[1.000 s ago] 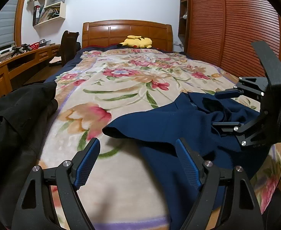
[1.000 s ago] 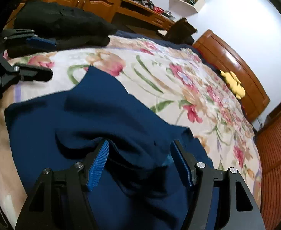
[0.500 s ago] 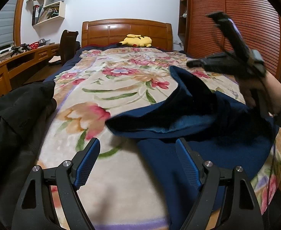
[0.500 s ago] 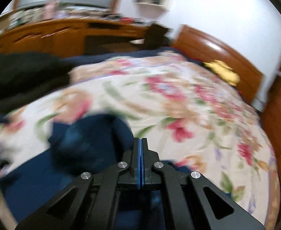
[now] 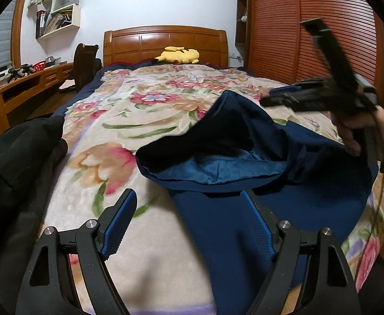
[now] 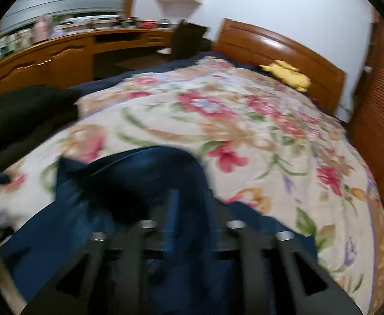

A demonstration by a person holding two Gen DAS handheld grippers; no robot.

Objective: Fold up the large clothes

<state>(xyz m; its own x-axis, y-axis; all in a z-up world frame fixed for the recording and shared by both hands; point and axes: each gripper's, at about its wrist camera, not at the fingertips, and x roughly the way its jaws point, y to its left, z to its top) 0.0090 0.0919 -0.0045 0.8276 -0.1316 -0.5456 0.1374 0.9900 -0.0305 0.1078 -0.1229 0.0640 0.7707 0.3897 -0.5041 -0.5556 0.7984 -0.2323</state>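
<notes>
— Navy garment [image 5: 244, 225] lay on the floral blanket [image 5: 139, 120], its flap fallen just beyond the right gripper [image 5: 278, 97], whose jaws were opening after a brief pinch.
— So that fold was released?
— Looked so. Left gripper [image 5: 189, 225] stayed spread, empty, cloth just ahead.

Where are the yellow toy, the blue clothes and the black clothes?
Yellow toy [image 5: 179, 55], left wrist view, on its body.
Blue clothes [image 5: 218, 225], left wrist view, on the flat part.
Black clothes [image 5: 16, 157], left wrist view, on the heap's middle.
</notes>
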